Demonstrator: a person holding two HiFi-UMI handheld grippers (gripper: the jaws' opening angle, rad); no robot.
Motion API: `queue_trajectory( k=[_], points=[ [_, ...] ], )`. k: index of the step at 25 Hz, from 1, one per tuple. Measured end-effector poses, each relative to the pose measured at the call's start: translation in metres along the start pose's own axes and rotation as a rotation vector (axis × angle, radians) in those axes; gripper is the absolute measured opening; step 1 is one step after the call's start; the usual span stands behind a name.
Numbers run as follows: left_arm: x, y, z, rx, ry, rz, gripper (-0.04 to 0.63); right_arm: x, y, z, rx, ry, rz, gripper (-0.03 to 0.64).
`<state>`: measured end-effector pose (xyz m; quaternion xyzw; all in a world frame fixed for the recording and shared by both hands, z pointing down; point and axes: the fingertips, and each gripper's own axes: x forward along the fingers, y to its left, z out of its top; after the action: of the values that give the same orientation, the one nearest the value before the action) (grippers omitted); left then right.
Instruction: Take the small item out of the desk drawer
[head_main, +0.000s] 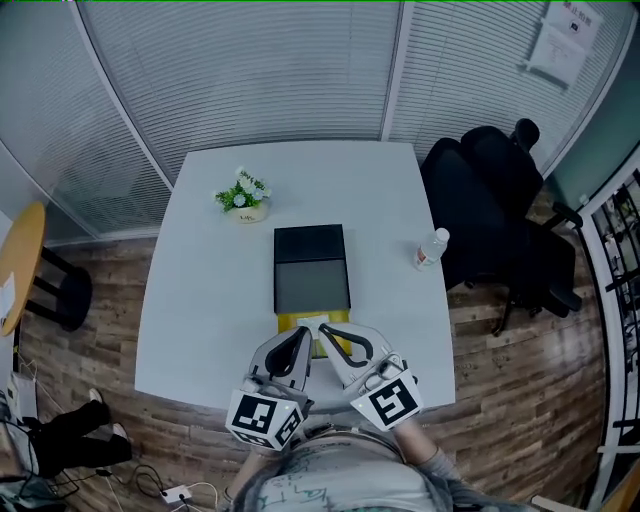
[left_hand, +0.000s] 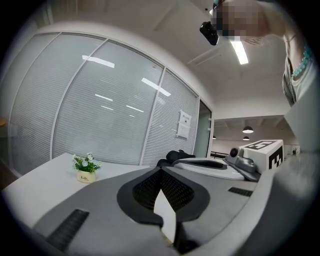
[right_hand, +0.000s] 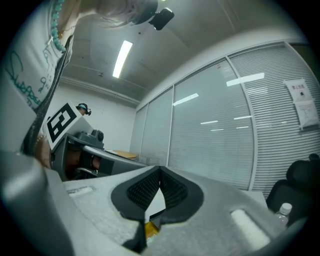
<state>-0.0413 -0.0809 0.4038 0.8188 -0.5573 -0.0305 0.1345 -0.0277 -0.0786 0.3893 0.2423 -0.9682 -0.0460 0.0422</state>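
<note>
1. Head view showed the yellow drawer (head_main: 340, 319) pulled out at the black box's (head_main: 311, 268) near side; any small item in it could not be made out.
2. Left gripper (head_main: 304, 338) and right gripper (head_main: 323, 334) met at that drawer, just before the box, each with jaws pressed together.

The table (head_main: 200, 300) was viewed steeply from overhead by the head camera. Both gripper cameras were aimed level along their fingers (left_hand: 90, 205), low and close; the blinds (head_main: 250, 80) were shared.
</note>
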Motion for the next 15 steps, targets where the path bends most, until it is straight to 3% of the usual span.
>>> queue_trajectory(
  k=[6, 15],
  points=[
    [0.002, 0.015, 0.004, 0.006, 0.022, -0.069, -0.003, 0.019, 0.000, 0.004, 0.009, -0.014, -0.073, 0.002],
    [-0.006, 0.043, 0.007, -0.019, 0.031, -0.094, -0.003, 0.044, 0.008, 0.002, -0.002, 0.024, -0.092, 0.002]
  ],
)
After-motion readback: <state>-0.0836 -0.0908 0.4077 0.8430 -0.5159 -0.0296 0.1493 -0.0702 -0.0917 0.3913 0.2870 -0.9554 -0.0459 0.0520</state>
